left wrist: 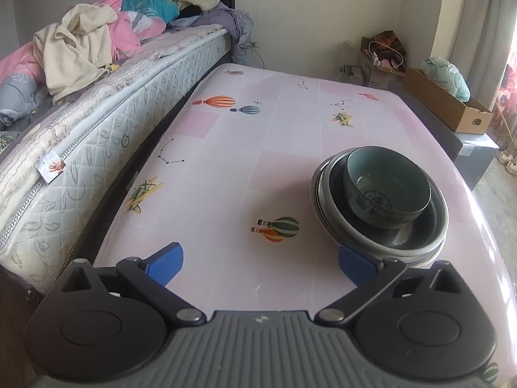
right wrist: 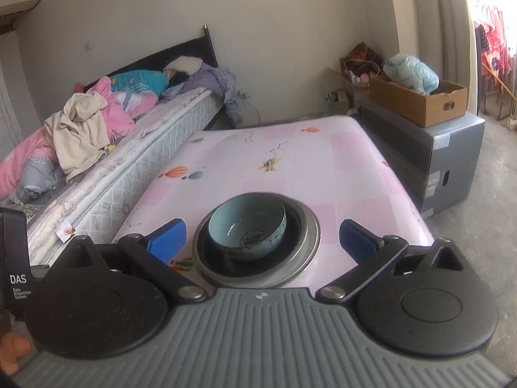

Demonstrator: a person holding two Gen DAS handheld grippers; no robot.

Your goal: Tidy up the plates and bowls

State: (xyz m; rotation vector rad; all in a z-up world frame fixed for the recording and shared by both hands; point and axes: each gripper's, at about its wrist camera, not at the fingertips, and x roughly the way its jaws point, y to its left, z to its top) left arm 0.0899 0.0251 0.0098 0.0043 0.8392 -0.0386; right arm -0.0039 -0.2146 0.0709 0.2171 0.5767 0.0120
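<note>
Bowl (right wrist: 247,229) is already sitting inside the stack of plates (right wrist: 307,242), so the pile looks pretty much nested at this point, near the right edge of the table (left wrist: 226,148) with the pink balloon-print cover.

From the right hand-held gripper (right wrist: 262,237), the stack is dead ahead and low, basically centred between the two blue fingers, with the pads apart on either side and touching nothing. Jaws are spread wide, nothing held. From the left hand-held gripper (left wrist: 260,262), the same bowl (left wrist: 387,187) and plates (left wrist: 326,207) sit off to the right; its right blue pad overlaps the near rim of the stack in view, but I can't tell if it actually touches. That one is wide open too, also empty.

My guess is the right one is better lined up for whatever comes next, since the pile is square in front of it, while the left would have to swing right first. The stack is round, so there's no real long axis to worry about; the rim is the obvious place to grip.

Readable text: a black tag at the left edge of the right wrist view says "DAS", with "Data Acquisition System" underneath. The label on the mattress (left wrist: 51,168) is too small to read.
</note>
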